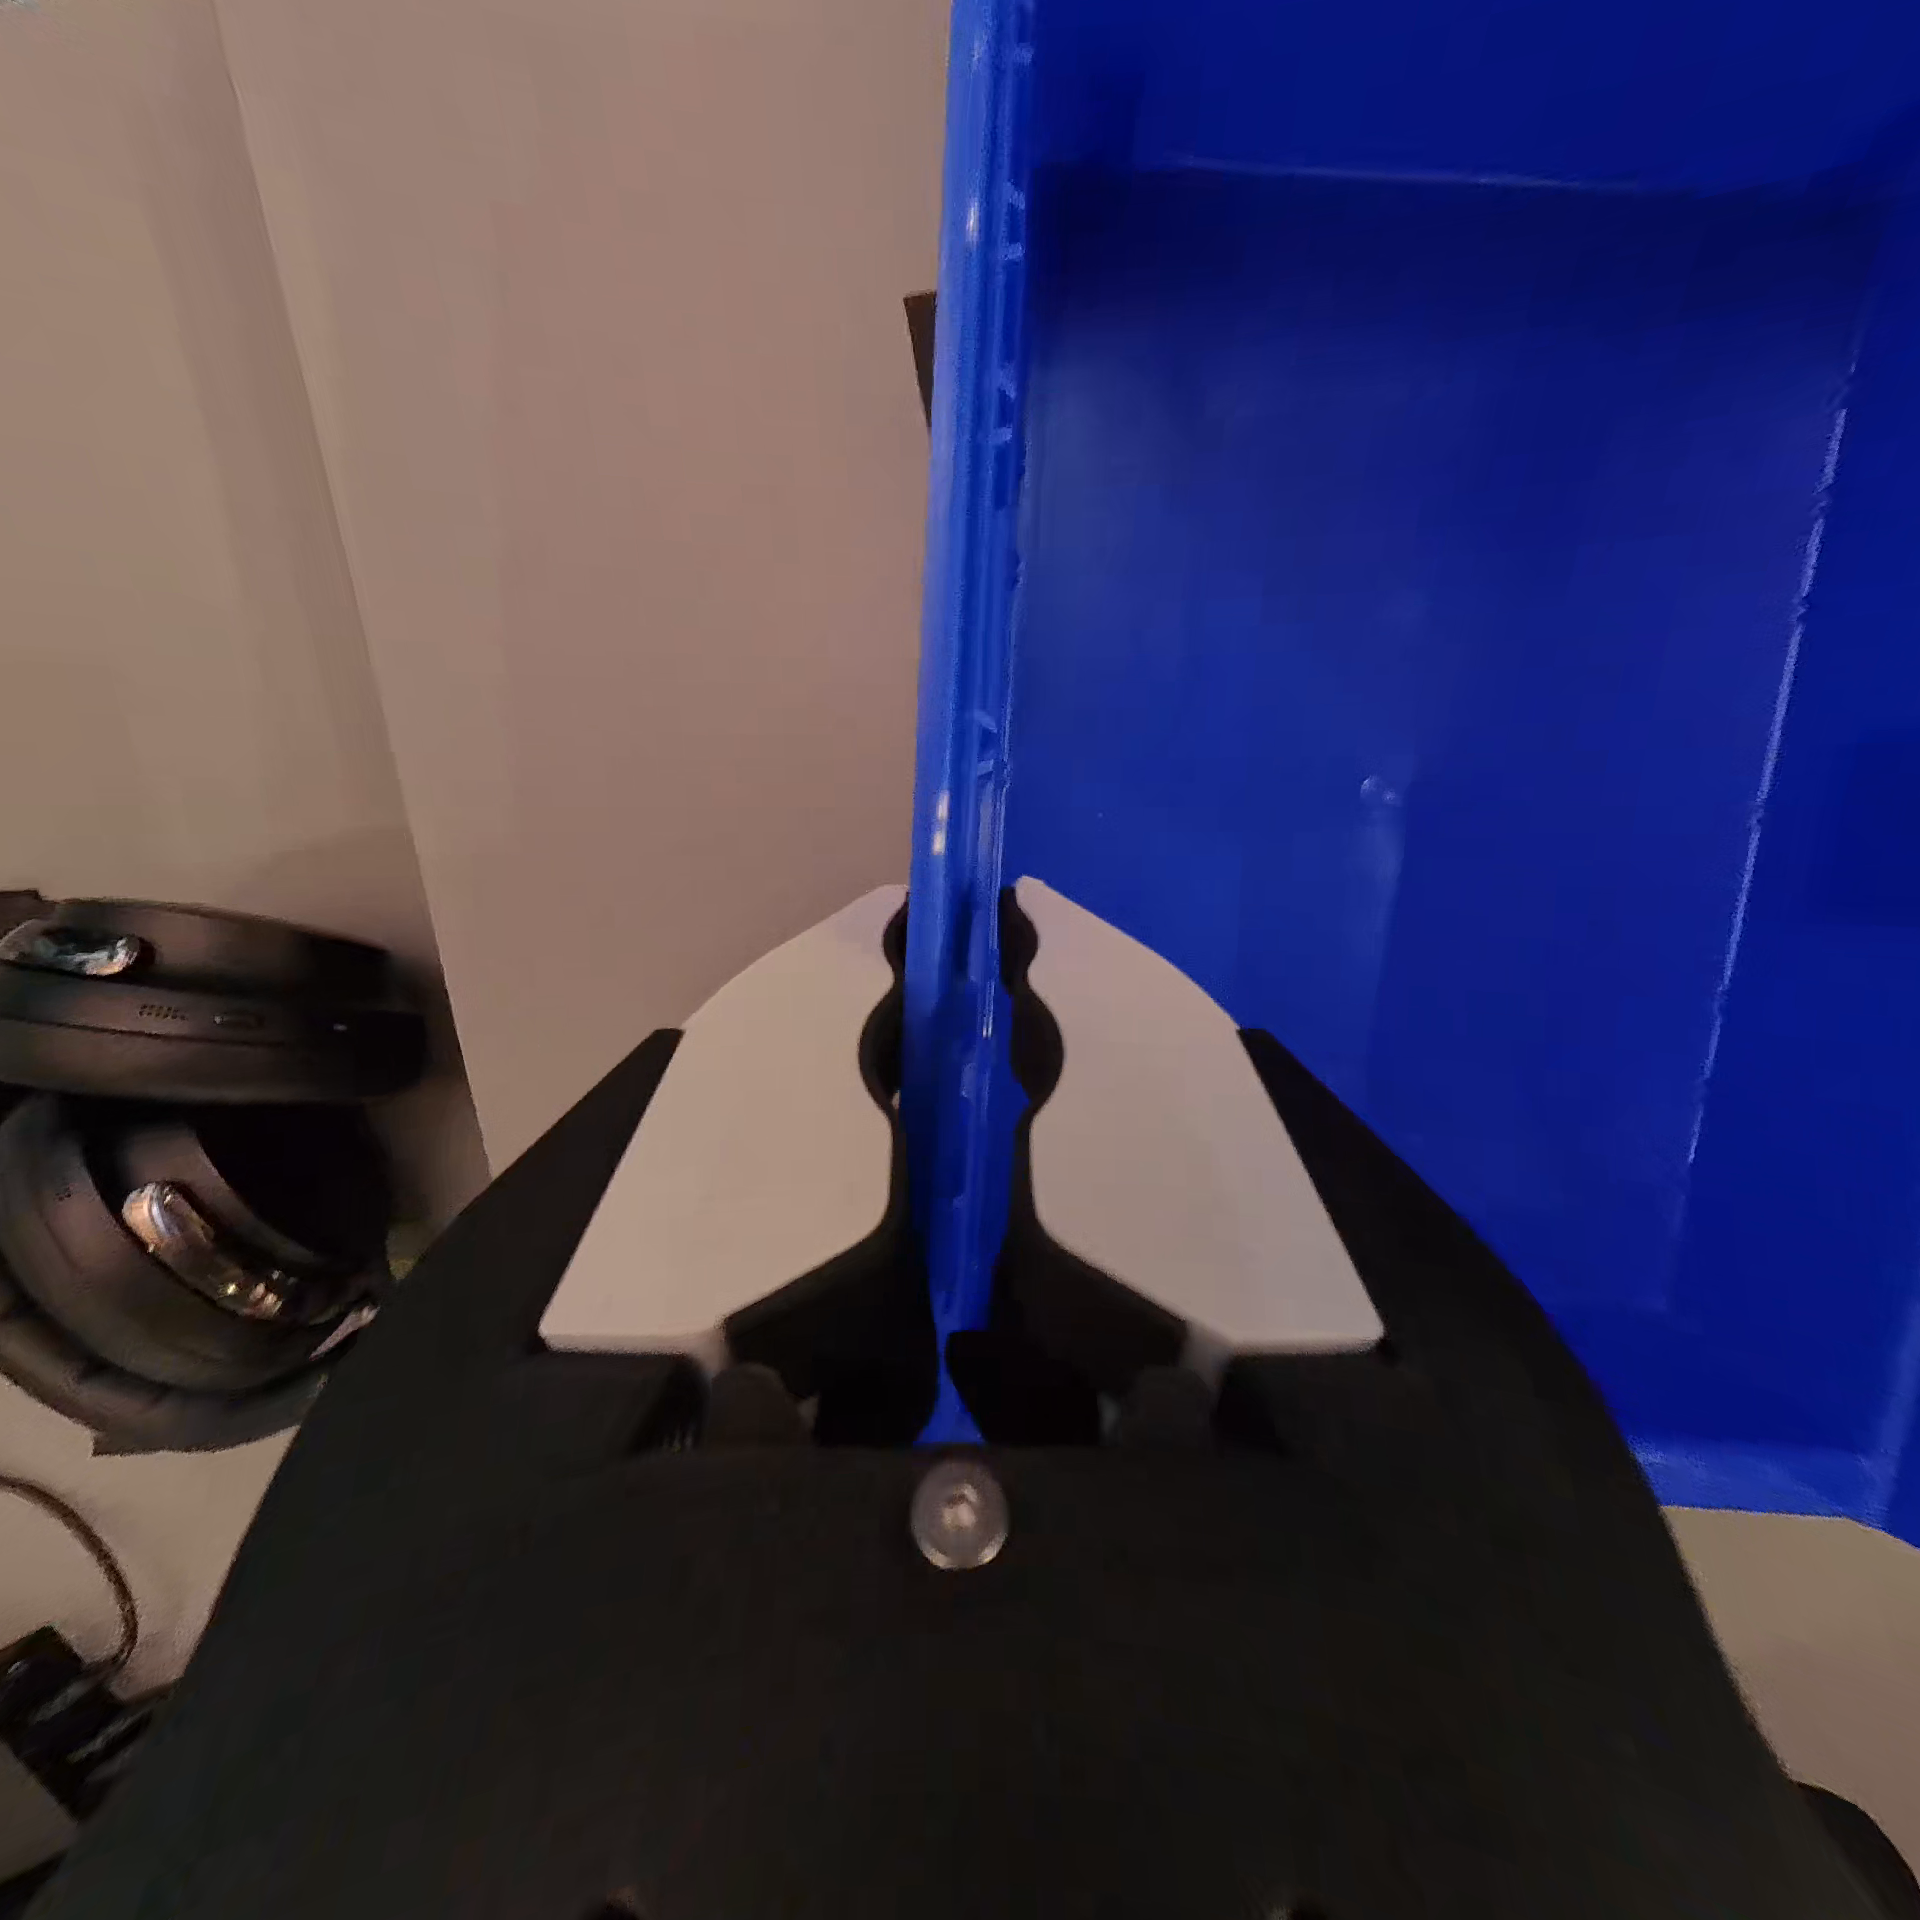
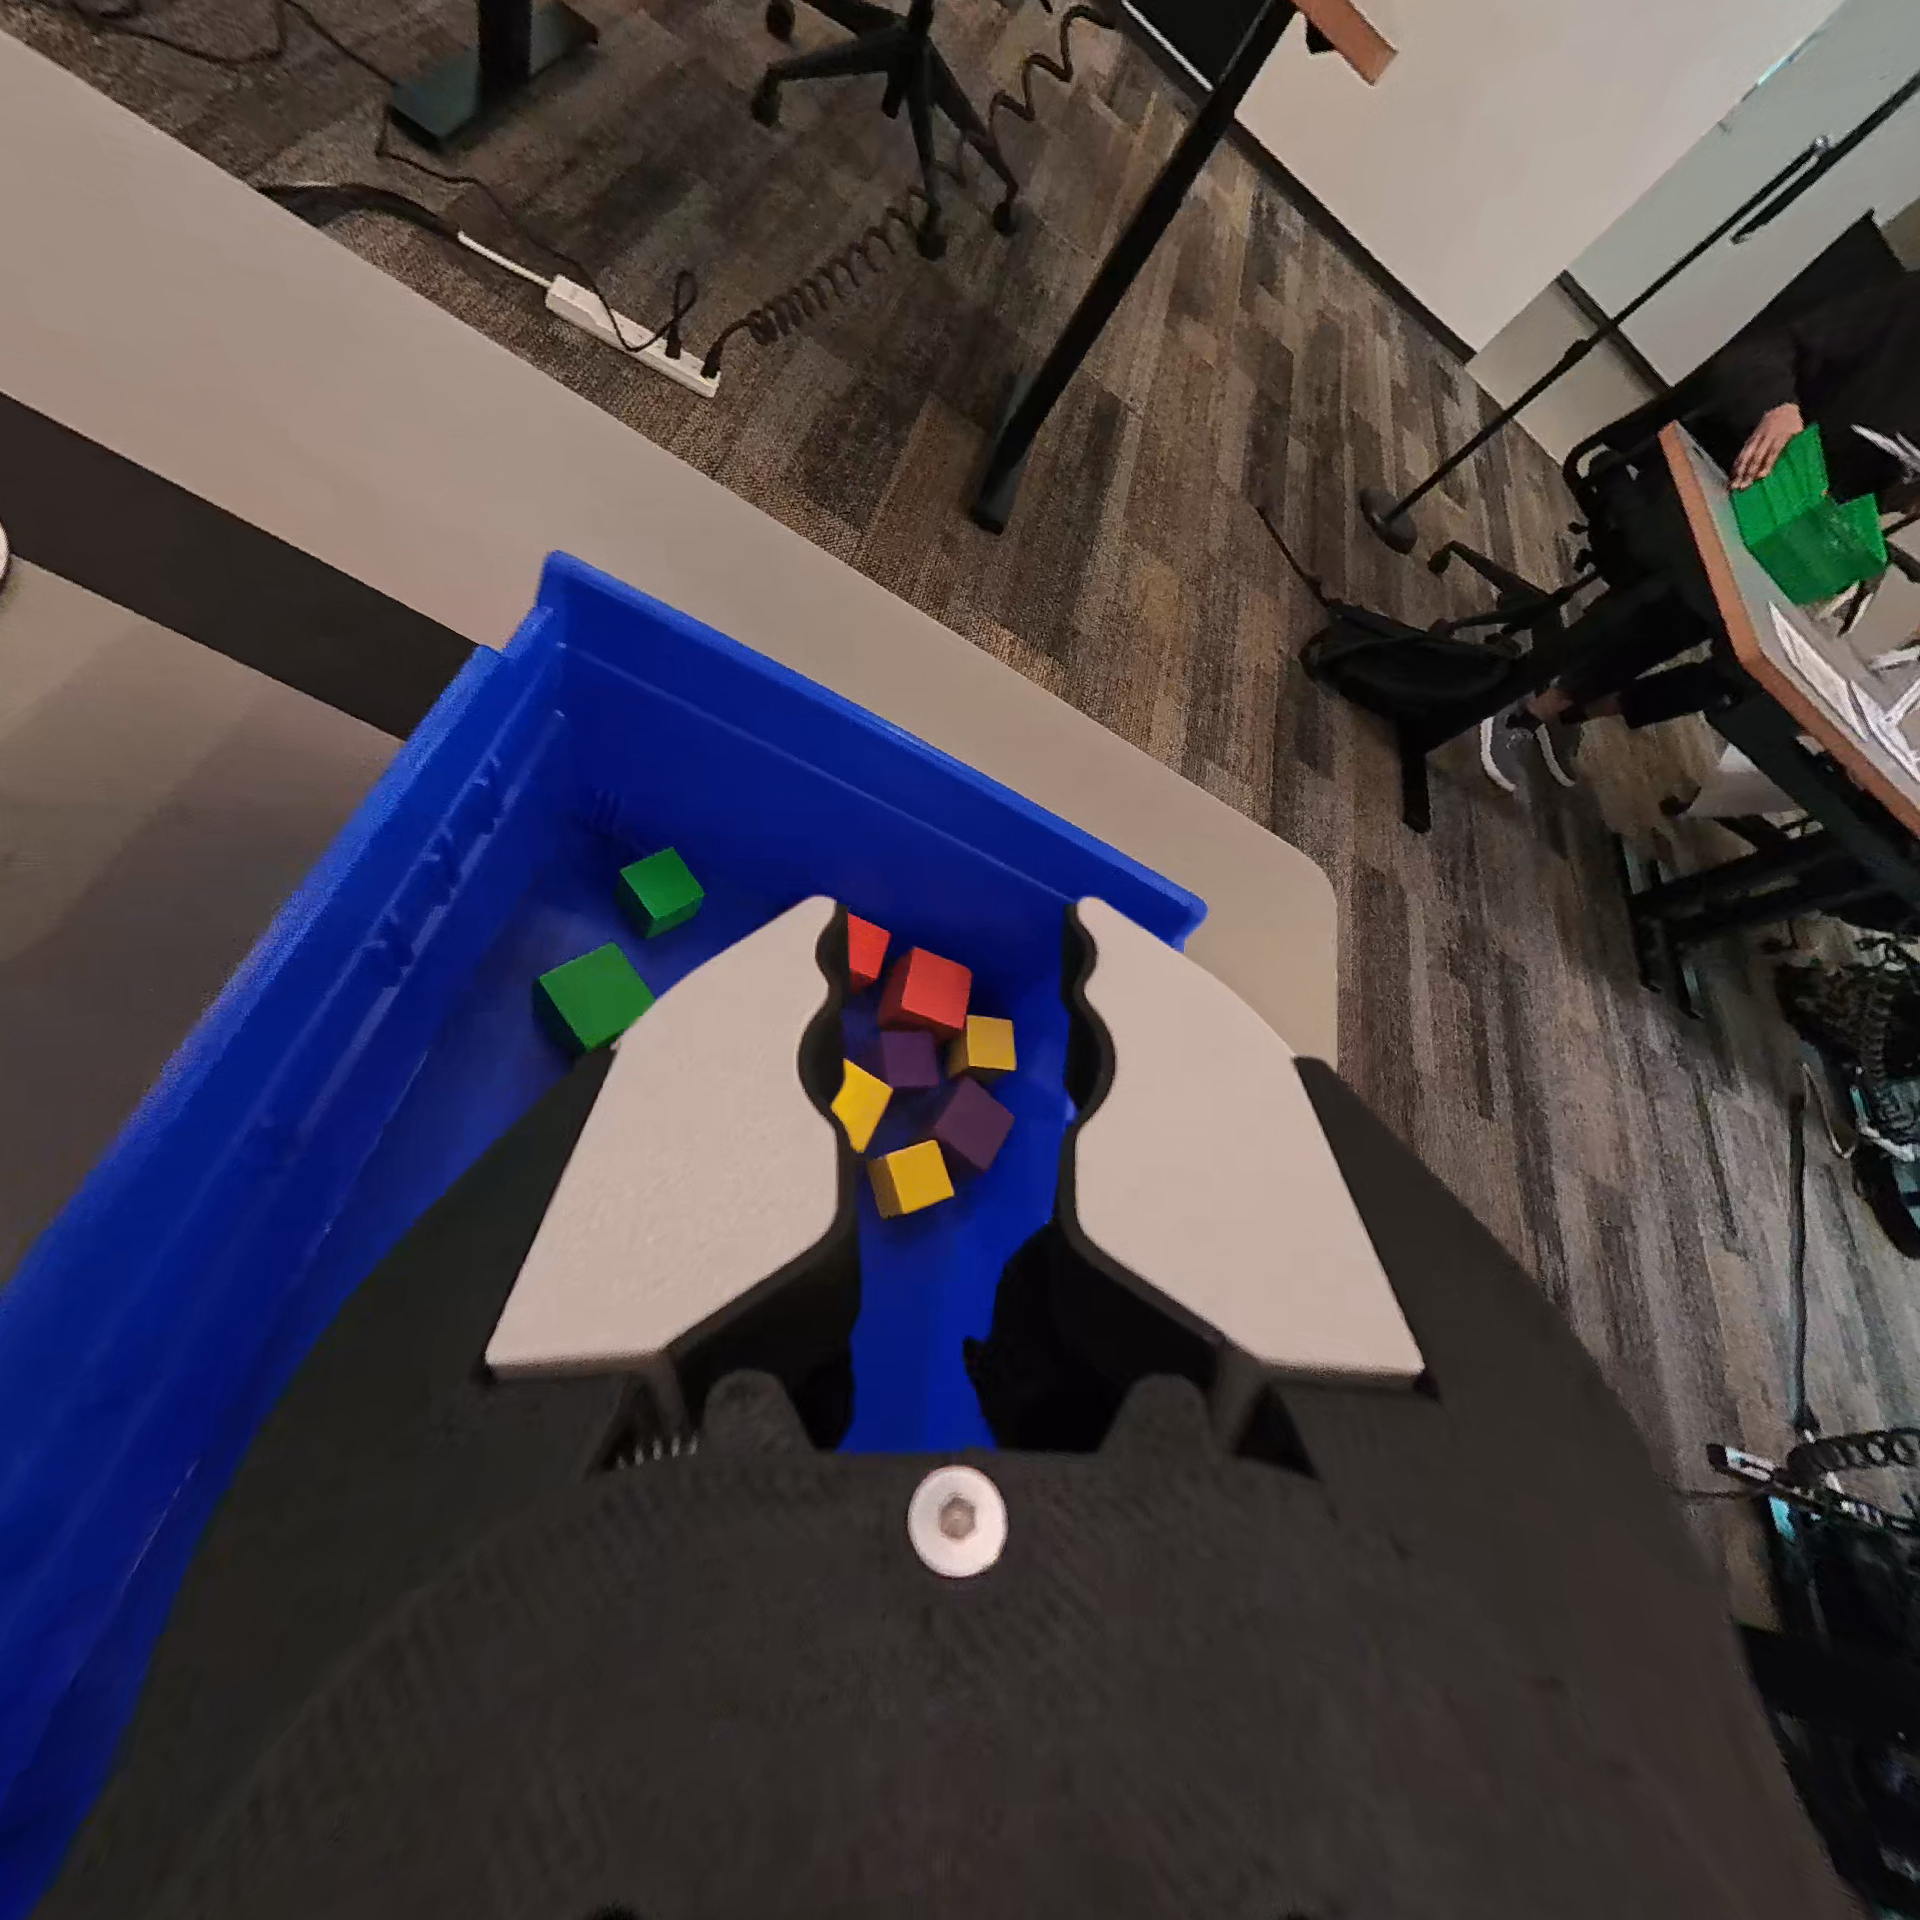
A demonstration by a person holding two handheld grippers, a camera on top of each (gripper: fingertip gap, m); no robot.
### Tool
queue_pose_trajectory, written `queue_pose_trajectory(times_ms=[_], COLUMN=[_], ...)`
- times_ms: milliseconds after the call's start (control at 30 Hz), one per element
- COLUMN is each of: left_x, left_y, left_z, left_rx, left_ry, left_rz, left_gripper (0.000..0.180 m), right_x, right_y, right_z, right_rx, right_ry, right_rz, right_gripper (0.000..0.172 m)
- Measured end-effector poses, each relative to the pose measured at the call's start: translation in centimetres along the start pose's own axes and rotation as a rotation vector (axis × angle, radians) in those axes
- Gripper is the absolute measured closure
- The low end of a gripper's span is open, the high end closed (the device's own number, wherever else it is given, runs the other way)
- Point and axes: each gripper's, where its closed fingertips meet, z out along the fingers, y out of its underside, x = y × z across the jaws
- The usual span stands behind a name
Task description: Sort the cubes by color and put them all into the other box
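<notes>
In the left wrist view my left gripper (image 1: pixel 956 904) is shut on the side wall (image 1: pixel 966 623) of a blue box; both pads press on the rim. The part of this box's inside (image 1: pixel 1455 727) that shows holds no cubes. In the right wrist view my right gripper (image 2: pixel 956 914) is open and holds nothing, above a blue box (image 2: pixel 727 748) with cubes. Below it, red cubes (image 2: pixel 927 987), yellow cubes (image 2: pixel 910 1178) and purple cubes (image 2: pixel 972 1122) lie mixed near the box's right corner. Two green cubes (image 2: pixel 592 995) lie apart to the left.
Black headphones (image 1: pixel 177 1143) lie on the white table left of the gripped box. The table's rounded corner (image 2: pixel 1278 883) is just past the cube box. Beyond it are carpet, a power strip (image 2: pixel 634 332), chair legs and a desk with a green box (image 2: pixel 1808 540).
</notes>
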Motion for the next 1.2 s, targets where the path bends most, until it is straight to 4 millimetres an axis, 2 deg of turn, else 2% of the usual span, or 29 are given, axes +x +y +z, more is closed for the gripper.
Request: queue_pose_trajectory(times_ms=[133,300,400,467,733,900,1067,1200], left_x=[0.1,1.3,2.8,4.2,4.2,3.8,3.9,4.0], left_y=[0.9,2.5,3.4,4.0,2.3,1.5,1.6,2.7], left_z=[0.0,-0.6,-0.9,-1.2,-2.3,-2.0,-0.6,0.6], left_rx=[-0.047,-0.128,-0.183,-0.204,-0.106,-0.074,-0.117,-0.202], left_ry=[0.018,0.05,0.104,0.181,0.216,0.186,0.159,0.141], left_rz=[-0.025,-0.08,-0.046,-0.026,-0.012,0.01,0.036,0.064], left_gripper=[0.175,0.177,0.175,0.167,0.163,0.167,0.163,0.165], right_x=[-1.0,-1.3,-1.1,-0.9,0.9,3.5,5.5,6.4], right_y=[-0.6,-1.1,-1.2,-1.1,-0.9,0.9,4.5,7.7], right_z=[0.1,-0.1,-0.2,-0.3,-1.2,-1.8,-2.0,-2.0], right_rx=[0.006,0.017,0.02,0.012,-0.012,-0.071,-0.205,-0.318], right_ry=[-0.016,-0.016,-0.011,-0.002,0.073,0.156,0.194,0.177], right_rz=[-0.024,-0.039,-0.039,-0.044,-0.036,-0.027,-0.036,-0.002], right_gripper=[0.133,0.136,0.137,0.137,0.128,0.123,0.118,0.119])
